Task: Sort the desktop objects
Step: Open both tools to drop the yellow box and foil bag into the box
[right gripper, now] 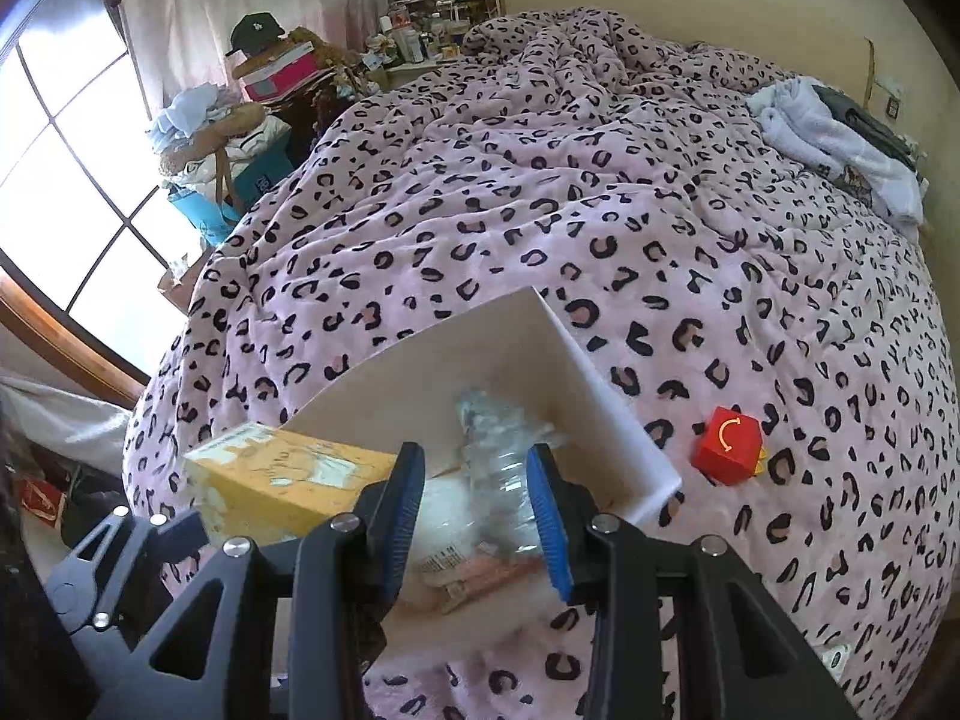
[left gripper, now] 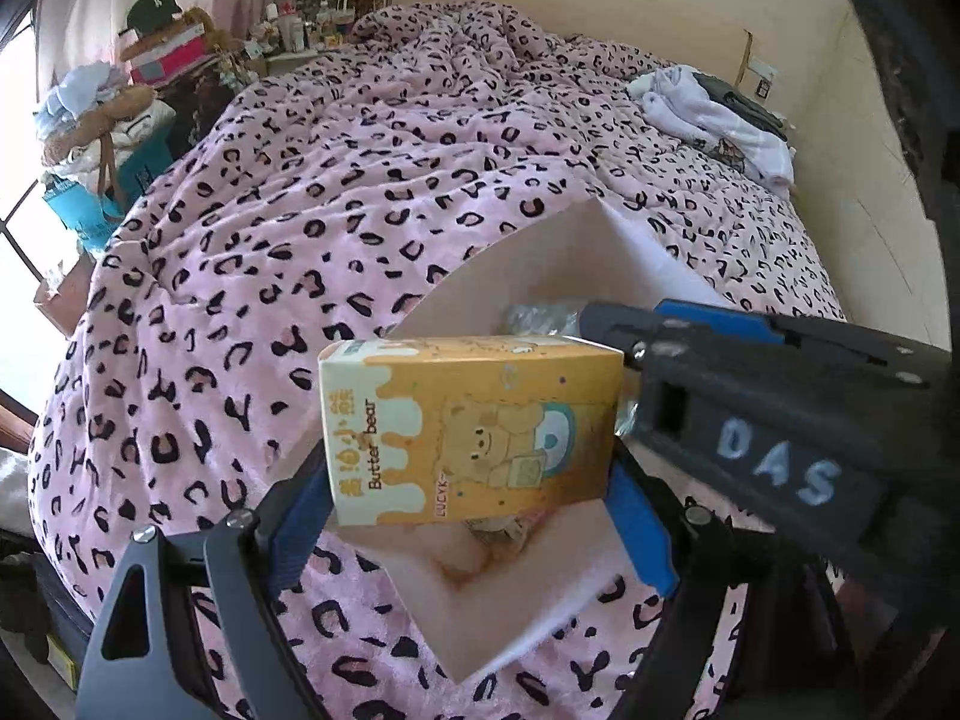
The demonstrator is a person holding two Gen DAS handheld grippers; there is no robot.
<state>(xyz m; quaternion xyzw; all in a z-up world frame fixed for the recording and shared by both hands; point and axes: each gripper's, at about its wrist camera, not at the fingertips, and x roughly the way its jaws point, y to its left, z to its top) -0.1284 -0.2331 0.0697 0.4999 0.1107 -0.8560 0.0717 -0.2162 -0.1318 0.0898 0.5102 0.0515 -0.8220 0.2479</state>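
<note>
On the bed, over a pink fleece blanket with black leopard spots [left gripper: 372, 192], stood an open white rectangular box [right gripper: 606, 420].

Item 1: yellow cardboard carton printed with a cartoon bear and the words "Butter bear" [left gripper: 474, 429]. It was clamped between the blue pads of the left hand-held gripper [left gripper: 474, 504] and held above the near-left part of the white box. In the right wrist view the carton [right gripper: 288, 480] sat at the box's left edge.

Item 2: crumpled clear plastic wrapping [right gripper: 498, 450], lying inside the white box among a white soft lump and a labelled packet; details were unclear.

Item 3: right hand-held gripper [right gripper: 477, 516], fingers apart, poised over the box interior with the clear wrapping between them; whether the pads touched it could not be told. The same tool entered the left wrist view from the right, marked "DAS".

Item 4: small red cube-shaped carton with a yellow arc mark [right gripper: 727, 445], resting on the blanket to the right of the box, apart from it.

Item 5: folded white garments [left gripper: 714, 120], at the far right of the bed.
</note>
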